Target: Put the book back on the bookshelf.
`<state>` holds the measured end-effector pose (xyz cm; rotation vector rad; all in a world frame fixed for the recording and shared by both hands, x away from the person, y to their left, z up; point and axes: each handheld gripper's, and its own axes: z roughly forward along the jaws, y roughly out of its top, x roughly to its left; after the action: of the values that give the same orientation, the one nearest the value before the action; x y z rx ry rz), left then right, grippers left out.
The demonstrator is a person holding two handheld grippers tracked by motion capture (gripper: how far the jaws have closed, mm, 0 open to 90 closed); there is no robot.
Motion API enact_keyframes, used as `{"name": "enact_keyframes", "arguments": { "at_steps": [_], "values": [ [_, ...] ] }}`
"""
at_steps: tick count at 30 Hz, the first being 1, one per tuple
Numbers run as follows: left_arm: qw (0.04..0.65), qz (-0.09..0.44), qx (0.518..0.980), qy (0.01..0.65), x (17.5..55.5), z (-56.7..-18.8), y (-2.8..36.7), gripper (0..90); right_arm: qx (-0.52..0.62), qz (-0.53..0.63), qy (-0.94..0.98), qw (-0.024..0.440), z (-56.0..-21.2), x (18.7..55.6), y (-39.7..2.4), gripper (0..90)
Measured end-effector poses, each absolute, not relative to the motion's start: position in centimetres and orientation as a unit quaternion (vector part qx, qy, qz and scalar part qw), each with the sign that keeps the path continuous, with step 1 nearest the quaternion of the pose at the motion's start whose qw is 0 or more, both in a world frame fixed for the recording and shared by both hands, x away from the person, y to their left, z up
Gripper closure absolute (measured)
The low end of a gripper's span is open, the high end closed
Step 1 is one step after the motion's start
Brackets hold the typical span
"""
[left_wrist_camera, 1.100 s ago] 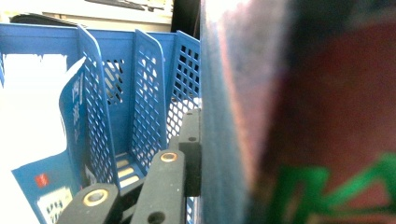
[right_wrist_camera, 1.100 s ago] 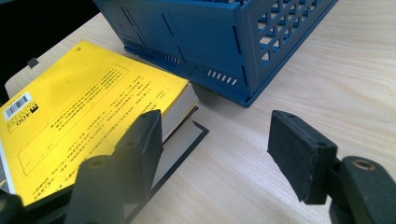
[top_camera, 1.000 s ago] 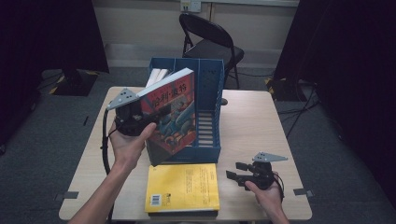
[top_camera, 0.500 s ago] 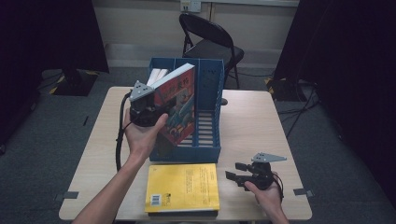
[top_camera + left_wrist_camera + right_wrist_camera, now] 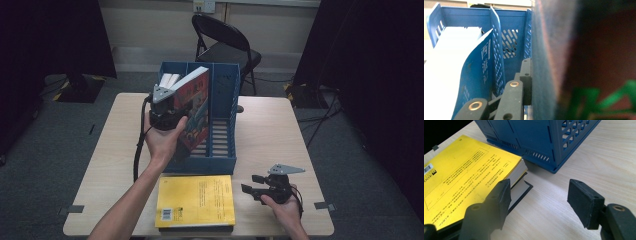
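Holding: left gripper (image 5: 176, 109) clamps a red-covered book (image 5: 196, 112), jaws pressed tight on its lower edge; the person's left hand (image 5: 161, 137) grips the tool from below.
Book position: tilted, top edge leaning toward the far side, raised over the middle compartment of the blue file rack (image 5: 225, 125), just beside the divider.
Left gripper view: book cover (image 5: 586, 62) blurred and close at the right, one black jaw flat against it; rack wall (image 5: 509, 17) behind.
Rack contents: a blue-covered book with white pages (image 5: 461, 72) stands in the left compartment; its page tops show in the high view (image 5: 168, 80).
Right gripper: (image 5: 539, 200) jaws spread wide with bare tabletop between them, resting low near the table's front edge, held by the right hand (image 5: 285, 207).
Stack: yellow book (image 5: 196, 201) lies flat on a dark book (image 5: 520, 190), in front of the rack, just beside the right gripper's jaw.
Surface: pale wooden table (image 5: 280, 130).
Background: black folding chair (image 5: 225, 42) beyond the table.
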<state>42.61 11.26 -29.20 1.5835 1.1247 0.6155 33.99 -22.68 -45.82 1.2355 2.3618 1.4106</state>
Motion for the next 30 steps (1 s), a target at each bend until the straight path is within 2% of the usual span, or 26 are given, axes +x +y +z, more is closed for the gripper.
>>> {"name": "enact_keyframes", "arguments": {
  "at_steps": [4, 11, 17, 30],
  "values": [
    [0.528, 0.247, 0.657, 0.478, 43.5, -29.5, 11.0, 74.6, 0.409, 0.465, 0.783, 0.062, -45.9, 34.0, -22.6, 34.9],
    [0.522, 0.273, 0.645, 0.487, 45.1, -30.2, 10.6, 74.7, 0.408, 0.465, 0.784, 0.060, -45.9, 34.0, -22.6, 34.9],
    [0.530, 0.271, 0.627, 0.503, 46.2, -30.3, 10.6, 74.7, 0.406, 0.464, 0.785, 0.059, -46.0, 34.0, -22.6, 34.9],
    [0.541, 0.276, 0.628, 0.487, 46.7, -31.5, 9.9, 74.6, 0.401, 0.458, 0.792, 0.055, -46.1, 33.9, -22.5, 34.9]
  ]
}}
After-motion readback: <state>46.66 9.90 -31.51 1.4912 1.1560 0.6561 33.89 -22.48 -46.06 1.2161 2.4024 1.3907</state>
